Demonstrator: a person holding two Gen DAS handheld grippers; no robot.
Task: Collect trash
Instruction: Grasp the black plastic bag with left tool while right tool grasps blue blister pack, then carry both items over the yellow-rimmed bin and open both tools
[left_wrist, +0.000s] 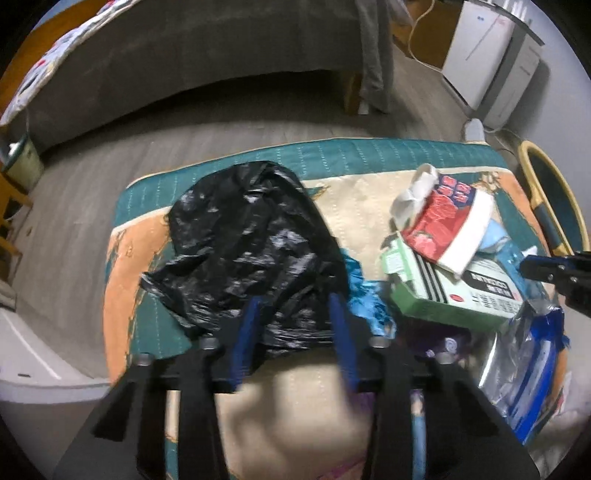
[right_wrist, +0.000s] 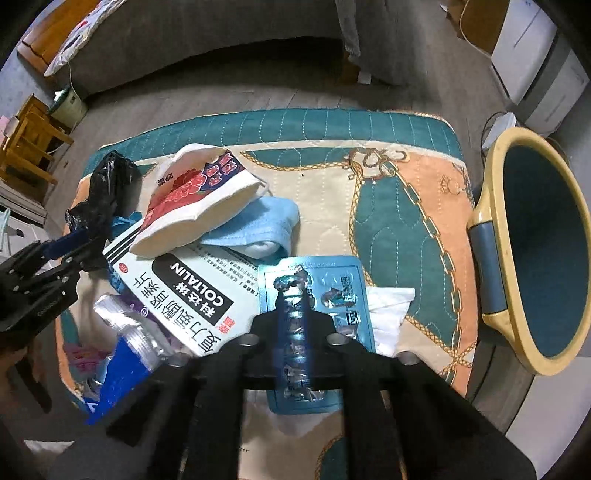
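From the left wrist camera, the left gripper (left_wrist: 295, 295) has its blue fingers spread, and the near edge of a crumpled black trash bag (left_wrist: 251, 251) lies between them; whether the fingers actually touch the plastic cannot be told through the blur. The bag rests on a quilted teal-and-orange mat (left_wrist: 369, 155) over a grey floor. To its right sits a heap of trash: a red-and-white paper cup (left_wrist: 447, 225) tipped on its side on top of a green-and-white medicine box (left_wrist: 454, 291), with a clear plastic bottle bearing a blue label (left_wrist: 532, 354) nearer the camera. The right gripper (left_wrist: 532, 269) pokes in at the right edge.

From the right wrist camera, the right gripper (right_wrist: 293, 306) is pressed together on a blue blister pack (right_wrist: 321, 284) (its foil pockets look crushed), which lies partly over a white tissue (right_wrist: 388, 310). Just left is the medicine box (right_wrist: 199, 291), printed COLTALIN, with the paper cup (right_wrist: 195, 199) and a light blue face mask (right_wrist: 266, 225) resting on it. The bottle (right_wrist: 125, 339) lies at lower left. The black trash bag (right_wrist: 103, 192) sits at the mat's (right_wrist: 406, 125) far left, with the left gripper (right_wrist: 70, 247) at it. A yellow-rimmed dustpan (right_wrist: 491, 236) stands beside the mat on the right.
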